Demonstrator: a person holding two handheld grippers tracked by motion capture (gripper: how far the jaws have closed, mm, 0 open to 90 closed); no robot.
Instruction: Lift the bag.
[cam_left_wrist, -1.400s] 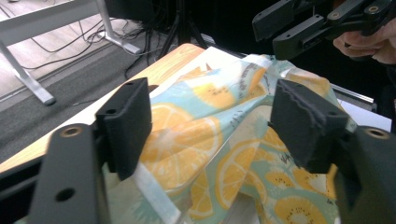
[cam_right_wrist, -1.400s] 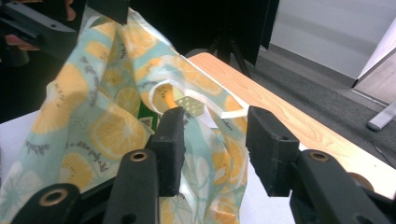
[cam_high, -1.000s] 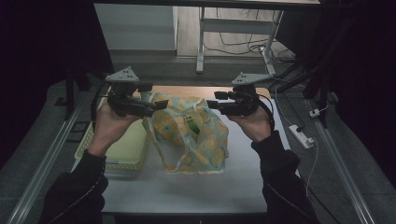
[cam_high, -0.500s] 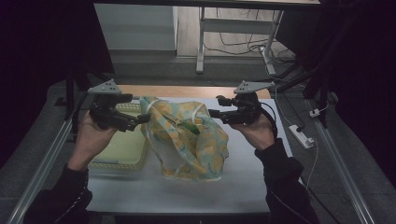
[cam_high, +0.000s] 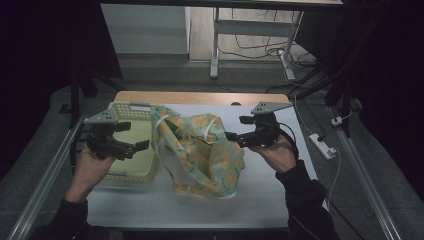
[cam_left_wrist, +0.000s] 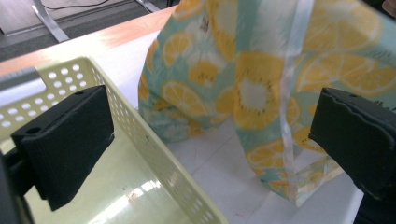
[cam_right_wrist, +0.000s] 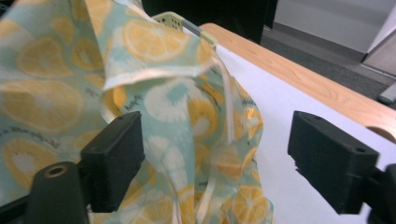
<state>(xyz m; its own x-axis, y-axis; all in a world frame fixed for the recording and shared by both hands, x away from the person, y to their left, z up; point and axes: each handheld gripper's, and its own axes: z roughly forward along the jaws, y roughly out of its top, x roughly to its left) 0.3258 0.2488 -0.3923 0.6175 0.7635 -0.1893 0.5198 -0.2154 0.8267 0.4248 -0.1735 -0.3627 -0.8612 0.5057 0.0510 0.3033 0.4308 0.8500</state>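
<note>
At the left of the high view, the left gripper is seen over the pale yellow basket, with its jaws spread as wide as they go and nothing between them; compared with half a second earlier, when it was raised nearer the bag's left edge, it has been lowered and drawn away from the cloth. In the left gripper view the 2 black pads are set well apart, the basket's perforated wall running between them and the lemon-print bag standing just beyond on the white table. At the centre of the high view the bag is found slumped on the table, touching the basket's right side, its mouth and pale handles loose on top. To the right, the right gripper is held at the bag's right edge; its jaws have just been opening, and in the right gripper view the fabric lies against the left-hand pad, apart from the other, and is not pinched. It is judged that the bag has just been released by both grippers and set down, so that a fresh grip would be needed for any further handling.
</note>
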